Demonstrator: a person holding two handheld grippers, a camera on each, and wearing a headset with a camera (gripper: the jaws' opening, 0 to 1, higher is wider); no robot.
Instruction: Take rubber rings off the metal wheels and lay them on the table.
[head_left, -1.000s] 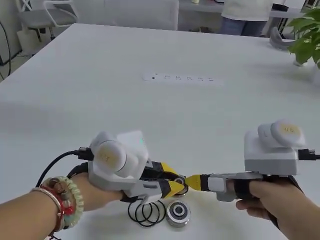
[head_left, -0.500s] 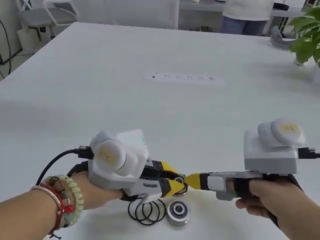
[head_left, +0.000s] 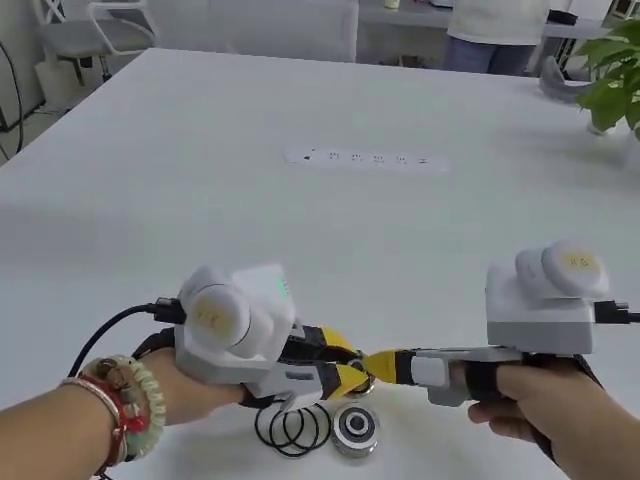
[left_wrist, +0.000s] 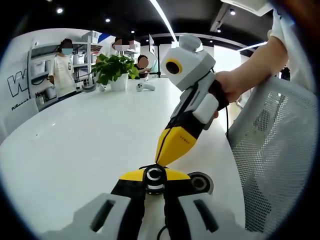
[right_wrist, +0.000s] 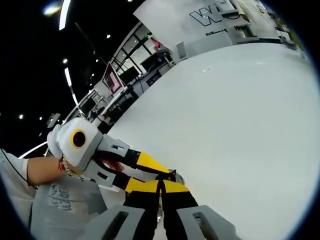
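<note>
The left gripper clamps a metal wheel between its jaws as the right gripper, jaws pressed together, meets its rim. Just below the jaws, a second wheel and loose rubber rings lie on the table.

white bench; black rubber rings; silver metal wheel; left tool and right tool yellow-tipped, white-bodied.

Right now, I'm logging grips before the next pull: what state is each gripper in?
Left gripper: shut on the metal wheel.
Right gripper: shut, tips at that wheel; whether they pinch anything cannot be told.
</note>
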